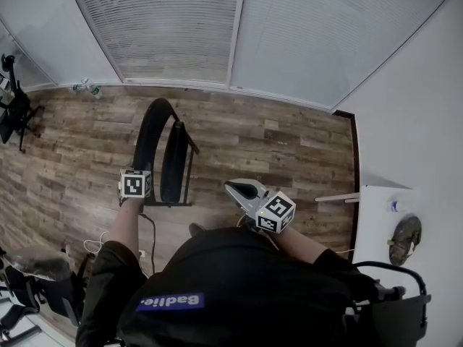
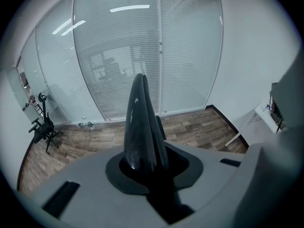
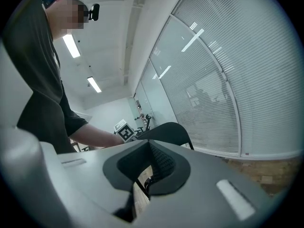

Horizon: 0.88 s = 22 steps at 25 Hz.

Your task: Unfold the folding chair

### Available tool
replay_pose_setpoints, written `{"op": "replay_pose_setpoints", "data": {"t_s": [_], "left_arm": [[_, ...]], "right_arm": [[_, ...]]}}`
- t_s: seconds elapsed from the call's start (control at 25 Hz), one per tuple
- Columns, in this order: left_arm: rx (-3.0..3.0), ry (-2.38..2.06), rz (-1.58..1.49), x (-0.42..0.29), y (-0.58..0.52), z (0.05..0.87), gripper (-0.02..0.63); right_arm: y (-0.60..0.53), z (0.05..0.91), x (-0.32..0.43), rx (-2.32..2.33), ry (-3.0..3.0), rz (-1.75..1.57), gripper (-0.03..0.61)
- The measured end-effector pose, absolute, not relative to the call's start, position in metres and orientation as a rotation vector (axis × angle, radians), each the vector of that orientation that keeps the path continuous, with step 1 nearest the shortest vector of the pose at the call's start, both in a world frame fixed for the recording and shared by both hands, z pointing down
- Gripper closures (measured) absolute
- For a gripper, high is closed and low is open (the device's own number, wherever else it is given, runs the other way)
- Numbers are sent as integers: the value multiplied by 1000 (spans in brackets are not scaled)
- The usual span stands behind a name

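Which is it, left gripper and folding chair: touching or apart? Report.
Touching. Left gripper view shows the left gripper clamped on the folding chair's backrest.

White table, bottle below blinds

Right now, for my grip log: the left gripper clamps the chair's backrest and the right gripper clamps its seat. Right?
No: the right gripper view shows the right gripper shut on nothing, short of the chair. The left gripper does clamp the backrest.

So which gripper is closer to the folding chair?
Left. The left gripper clamps the top edge of the folding chair; the right gripper, shut and empty, hovers beside it, not touching.
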<state>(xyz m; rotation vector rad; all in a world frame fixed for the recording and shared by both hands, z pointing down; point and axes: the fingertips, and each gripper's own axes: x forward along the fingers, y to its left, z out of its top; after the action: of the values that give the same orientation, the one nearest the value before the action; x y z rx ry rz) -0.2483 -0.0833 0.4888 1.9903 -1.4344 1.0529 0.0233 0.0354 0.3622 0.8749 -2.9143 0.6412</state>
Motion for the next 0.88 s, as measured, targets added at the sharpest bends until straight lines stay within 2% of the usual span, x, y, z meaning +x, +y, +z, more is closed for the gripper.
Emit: {"op": "replay_pose_setpoints", "data": {"t_s": [0.88], "left_arm": [[1997, -1447, 1057, -234, -79, 492, 540]], "right_arm": [[-1, 450, -23, 766, -2763, 885, 575]]}}
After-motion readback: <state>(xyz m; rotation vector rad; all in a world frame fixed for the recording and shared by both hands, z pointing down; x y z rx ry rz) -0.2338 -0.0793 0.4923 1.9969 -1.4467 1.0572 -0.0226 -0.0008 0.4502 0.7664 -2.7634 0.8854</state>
